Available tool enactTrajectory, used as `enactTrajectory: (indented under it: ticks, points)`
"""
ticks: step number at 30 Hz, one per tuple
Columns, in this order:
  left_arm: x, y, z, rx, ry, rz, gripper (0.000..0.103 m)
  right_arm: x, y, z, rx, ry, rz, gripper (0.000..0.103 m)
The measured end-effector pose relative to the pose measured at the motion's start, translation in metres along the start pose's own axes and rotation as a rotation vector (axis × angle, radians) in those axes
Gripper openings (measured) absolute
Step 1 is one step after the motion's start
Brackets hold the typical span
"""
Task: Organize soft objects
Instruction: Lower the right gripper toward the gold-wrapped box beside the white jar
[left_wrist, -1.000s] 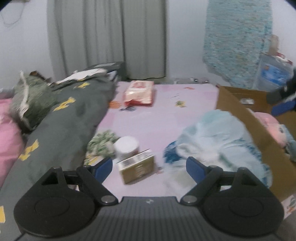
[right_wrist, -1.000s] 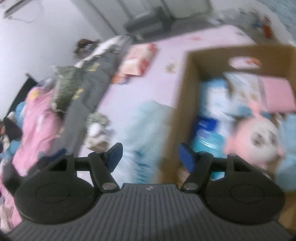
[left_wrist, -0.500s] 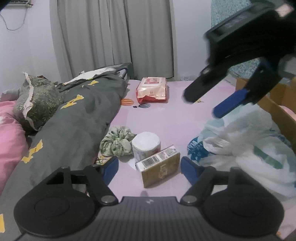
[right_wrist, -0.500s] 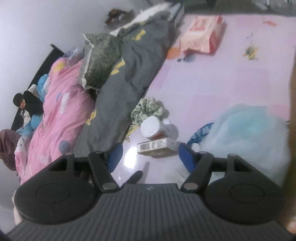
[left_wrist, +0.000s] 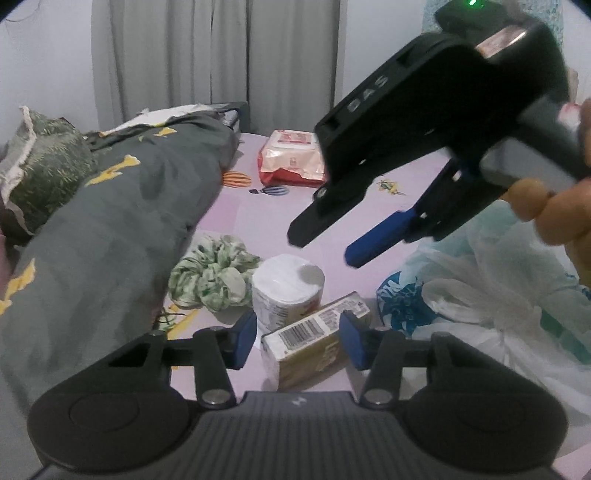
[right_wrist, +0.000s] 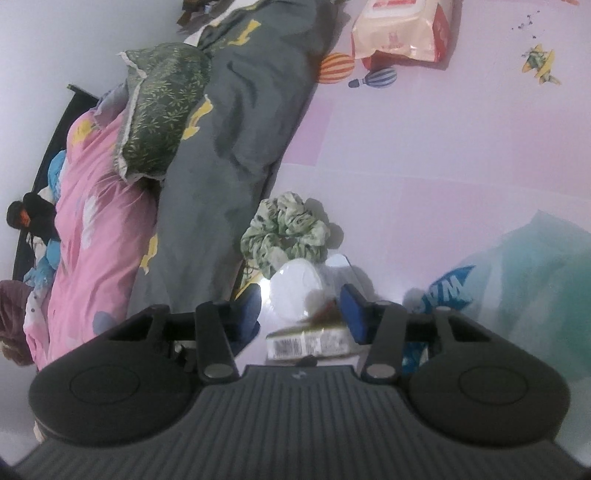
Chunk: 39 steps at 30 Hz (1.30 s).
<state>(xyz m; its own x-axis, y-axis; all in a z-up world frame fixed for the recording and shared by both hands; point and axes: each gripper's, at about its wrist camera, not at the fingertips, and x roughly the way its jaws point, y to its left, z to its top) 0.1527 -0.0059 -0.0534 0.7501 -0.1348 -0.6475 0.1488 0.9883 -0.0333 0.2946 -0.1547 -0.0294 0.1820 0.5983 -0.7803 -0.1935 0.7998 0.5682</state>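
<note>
On the pink mat lie a green scrunchie (left_wrist: 210, 275), a white roll (left_wrist: 286, 291) and a gold barcode box (left_wrist: 310, 347). My left gripper (left_wrist: 297, 339) sits low over the box, its jaws closing with the box between the blue pads, a gap still showing on the left side. My right gripper (left_wrist: 325, 247) hangs above the roll, tilted down, held by a hand (left_wrist: 561, 210). In the right wrist view the right gripper (right_wrist: 301, 310) is closing with the white roll (right_wrist: 295, 284) and the box (right_wrist: 310, 341) below it, untouched; the scrunchie (right_wrist: 284, 232) lies just beyond.
A crumpled plastic bag (left_wrist: 498, 295) lies right of the box. A grey blanket (left_wrist: 110, 221), a green pillow (left_wrist: 40, 166) and a pink quilt (right_wrist: 92, 221) fill the left. A wipes pack (left_wrist: 291, 158) lies farther back, before grey curtains.
My right gripper swung from over the cardboard box to above the roll and the gold box, entering the left wrist view. Both grippers' jaws narrowed. The left gripper came lower and closer to the box.
</note>
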Motion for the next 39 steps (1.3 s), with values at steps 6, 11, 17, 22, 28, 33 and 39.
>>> enactTrajectory:
  ticks: [6,11,17,22,28,33,39]
  points:
    - [-0.004,-0.001,-0.006,0.026,-0.006,-0.020,0.047,0.016,-0.011,-0.004,0.039,0.051,-0.017,0.044]
    - [-0.011,-0.005,-0.011,0.055,-0.001,-0.041,0.047,0.018,-0.013,-0.016,0.036,0.083,-0.020,0.044]
    - [-0.023,-0.007,-0.023,0.067,0.045,-0.105,0.047,0.010,-0.009,-0.024,-0.001,0.096,-0.033,0.046]
    - [-0.030,0.000,-0.026,0.036,0.043,-0.095,0.048,0.004,0.014,-0.015,-0.113,0.039,-0.067,0.058]
    - [-0.026,0.011,-0.026,-0.007,0.054,-0.060,0.048,0.031,0.049,-0.012,-0.283,0.039,-0.150,0.066]
    - [-0.024,0.017,-0.026,-0.020,0.048,-0.043,0.048,0.052,0.054,-0.013,-0.336,0.046,-0.219,0.052]
    - [-0.022,0.019,-0.029,-0.032,0.049,-0.022,0.052,0.048,0.034,-0.008,-0.223,0.041,-0.129,0.048]
